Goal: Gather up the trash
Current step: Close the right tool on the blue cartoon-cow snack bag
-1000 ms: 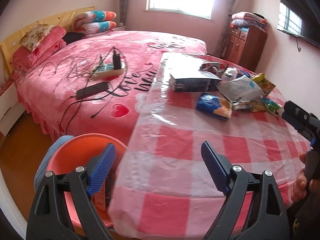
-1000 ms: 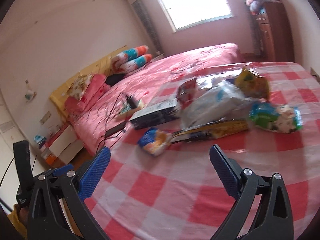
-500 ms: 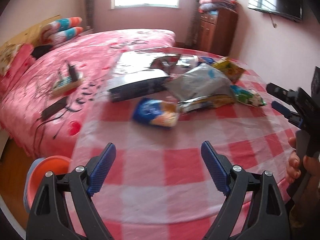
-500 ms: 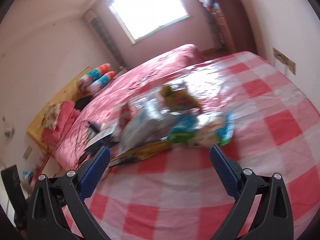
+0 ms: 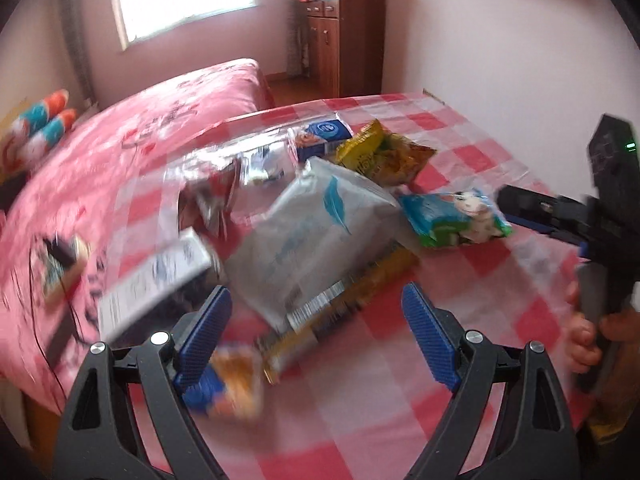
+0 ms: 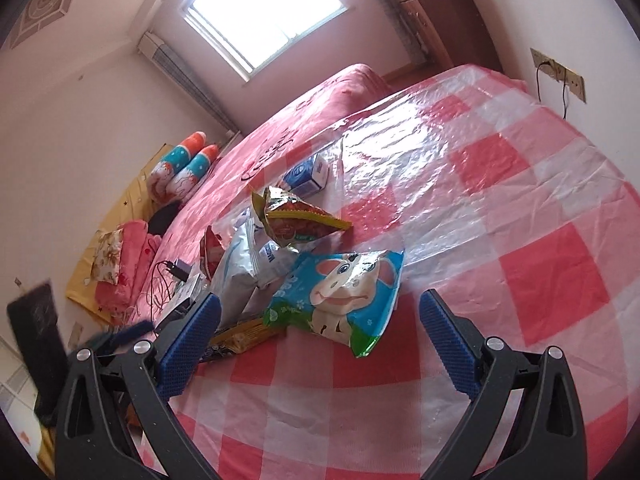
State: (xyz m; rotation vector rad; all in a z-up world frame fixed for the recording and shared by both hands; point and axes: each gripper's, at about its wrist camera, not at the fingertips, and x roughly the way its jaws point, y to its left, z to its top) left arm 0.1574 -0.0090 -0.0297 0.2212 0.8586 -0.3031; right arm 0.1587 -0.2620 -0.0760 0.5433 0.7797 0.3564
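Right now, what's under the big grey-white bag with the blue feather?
The grey-white bag lies across a long yellow packet, whose barcode end sticks out, and overlaps a dark box. Whatever else lies beneath is covered.

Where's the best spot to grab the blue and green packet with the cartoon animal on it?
Probably the near, green crimped edge of the cartoon-animal packet. It lies flat on the checkered tablecloth, its far end tucked against the pile, so the puffy middle looks too wide. The right gripper, jaws open, could come low from the near side and pinch that flat seam.
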